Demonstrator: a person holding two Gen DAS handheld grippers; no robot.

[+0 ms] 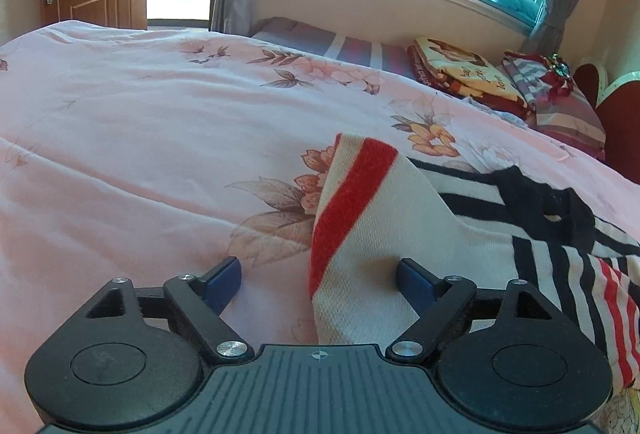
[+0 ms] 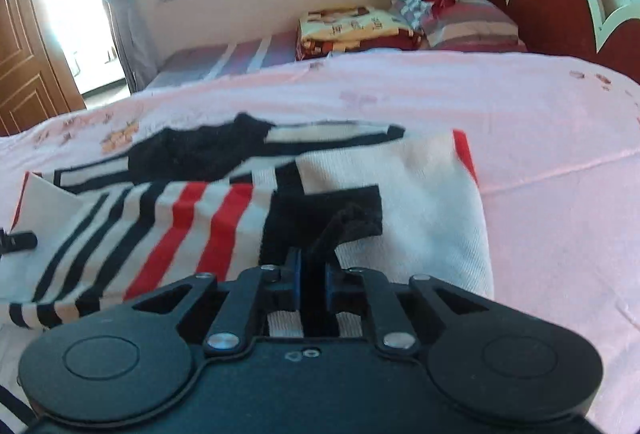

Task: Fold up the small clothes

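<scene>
left claw (image 1: pixel 320 274): wide, top (image 1: pixel 360 234) flap between, not pinched | right claw (image 2: pixel 314 274): pinching top's black strip | top on bed (image 1: pixel 120 133)

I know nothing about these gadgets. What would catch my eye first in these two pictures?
Probably the striped garment, cream with red and black bands, spread on the pink floral bedspread. In the left view one corner of it stands up between the wide-open blue fingers of the left gripper. In the right view the right gripper pinches a black part of the fabric.
</scene>
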